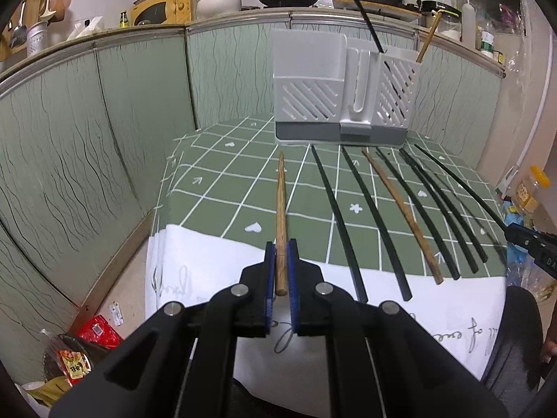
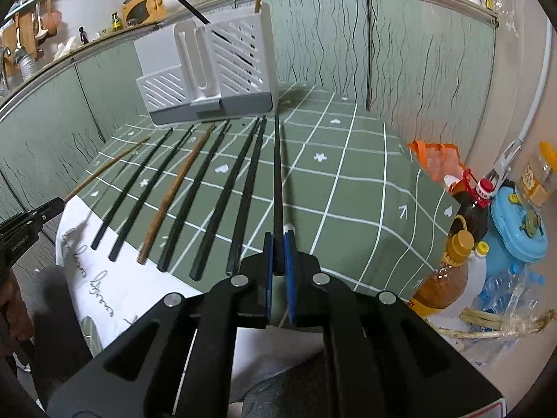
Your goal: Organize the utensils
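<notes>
**Both grippers clamped on chopsticks, holder at far end**

Left gripper (image 1: 281, 244) nearest in the left wrist view: blue pads pinched narrow on the thick end of a wooden chopstick (image 1: 281, 205), which points to 12 o'clock over the green checked tablecloth (image 1: 222, 188).

Right gripper (image 2: 278, 237) likewise squeezed tight on a black chopstick (image 2: 277, 188), aimed at 12 o'clock toward the holder corner.

Further out, at 1–2 o'clock from the left gripper, a row of loose chopsticks (image 1: 383, 216) lies on the cloth: several black, one brown (image 1: 403, 209) among them, ends near the table's front edge.

Farthest, at 12–1 o'clock, a white slotted utensil holder (image 1: 341, 94) stands upright on a grey base. One black stick (image 1: 370, 22) and one wooden stick (image 1: 427, 40) stand tilted in its right compartment.

Bottles (image 2: 463, 230) crowd at 3 o'clock of the right gripper, beside the table.
</notes>
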`<state>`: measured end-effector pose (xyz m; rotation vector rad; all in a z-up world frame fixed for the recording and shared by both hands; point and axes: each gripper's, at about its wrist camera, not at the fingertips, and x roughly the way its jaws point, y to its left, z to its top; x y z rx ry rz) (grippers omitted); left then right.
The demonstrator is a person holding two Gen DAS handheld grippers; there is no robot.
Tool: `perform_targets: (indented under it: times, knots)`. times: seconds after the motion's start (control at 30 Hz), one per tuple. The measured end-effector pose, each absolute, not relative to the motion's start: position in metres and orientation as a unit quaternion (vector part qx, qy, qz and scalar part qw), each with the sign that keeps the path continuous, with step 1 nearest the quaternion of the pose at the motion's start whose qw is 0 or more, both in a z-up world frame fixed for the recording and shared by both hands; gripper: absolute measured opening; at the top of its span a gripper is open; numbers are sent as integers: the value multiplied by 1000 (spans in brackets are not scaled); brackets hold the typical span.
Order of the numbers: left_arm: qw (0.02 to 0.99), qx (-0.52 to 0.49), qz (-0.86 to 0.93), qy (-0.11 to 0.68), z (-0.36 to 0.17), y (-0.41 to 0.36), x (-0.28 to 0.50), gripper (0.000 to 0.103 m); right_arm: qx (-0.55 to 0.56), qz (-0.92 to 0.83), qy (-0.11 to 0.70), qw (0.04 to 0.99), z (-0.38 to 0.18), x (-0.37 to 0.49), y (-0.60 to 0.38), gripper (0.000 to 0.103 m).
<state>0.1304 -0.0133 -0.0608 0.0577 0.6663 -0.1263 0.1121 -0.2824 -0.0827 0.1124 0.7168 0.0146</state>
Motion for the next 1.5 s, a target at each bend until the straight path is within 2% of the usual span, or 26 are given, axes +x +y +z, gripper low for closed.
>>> perform_targets:
  times: [0.47, 0.93, 1.5]
  knots:
    - [947, 20, -84, 309, -22, -9, 123, 8, 49, 29, 321, 945, -33, 99, -280, 6]
    - [955, 25, -86, 283, 9, -5, 118, 8, 48, 24, 313, 948, -18, 96, -284, 6]
    - [964, 43, -95, 245, 57, -5, 126, 8, 44, 18, 255, 966, 40, 103, -297, 6]
